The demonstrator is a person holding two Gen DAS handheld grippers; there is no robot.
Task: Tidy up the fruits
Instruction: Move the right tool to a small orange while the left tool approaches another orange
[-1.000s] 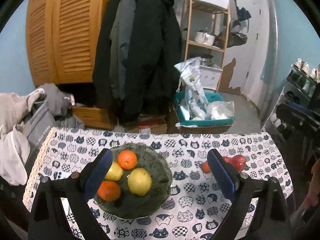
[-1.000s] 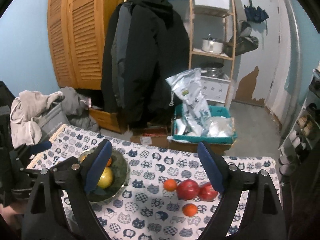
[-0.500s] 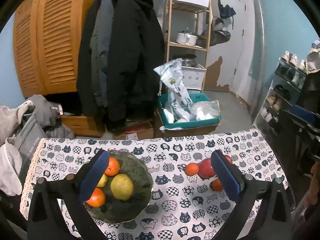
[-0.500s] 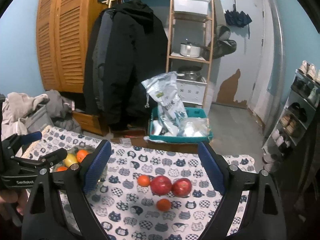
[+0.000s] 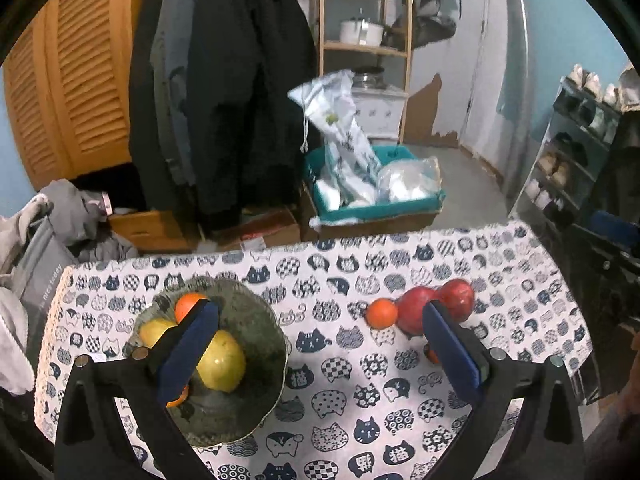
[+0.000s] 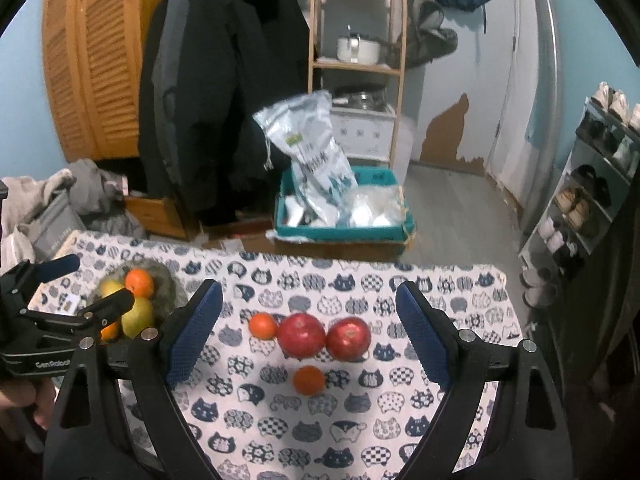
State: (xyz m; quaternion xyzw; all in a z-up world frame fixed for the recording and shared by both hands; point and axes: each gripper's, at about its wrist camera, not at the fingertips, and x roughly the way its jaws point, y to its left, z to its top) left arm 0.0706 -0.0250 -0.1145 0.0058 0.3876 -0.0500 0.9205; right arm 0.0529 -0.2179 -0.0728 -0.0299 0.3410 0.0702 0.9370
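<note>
A dark green bowl (image 5: pixel 260 328) on the cat-print tablecloth holds yellow fruit (image 5: pixel 222 360) and oranges (image 5: pixel 187 305); it also shows in the right wrist view (image 6: pixel 168 284). Two red apples (image 6: pixel 301 335) (image 6: pixel 349 338) and two small oranges (image 6: pixel 263 325) (image 6: pixel 308 380) lie on the cloth to the right. My left gripper (image 5: pixel 320 352) is open and empty above the cloth between bowl and apples (image 5: pixel 416 314). My right gripper (image 6: pixel 310 336) is open and empty, its fingers to either side of the loose fruit and above it.
The table's far edge (image 6: pixel 360 260) drops to the floor, where a teal crate with bags (image 6: pixel 344 216) stands. Coats (image 6: pixel 216 92), a wooden shelf (image 6: pixel 356 64) and a shoe rack (image 6: pixel 592 184) stand behind. Clothes (image 5: pixel 48 232) are piled at left.
Both grippers have swung right across the table. The loose apples and oranges now sit between the right gripper's fingers. The bowl has slid left in both views. Both grippers stay open.
</note>
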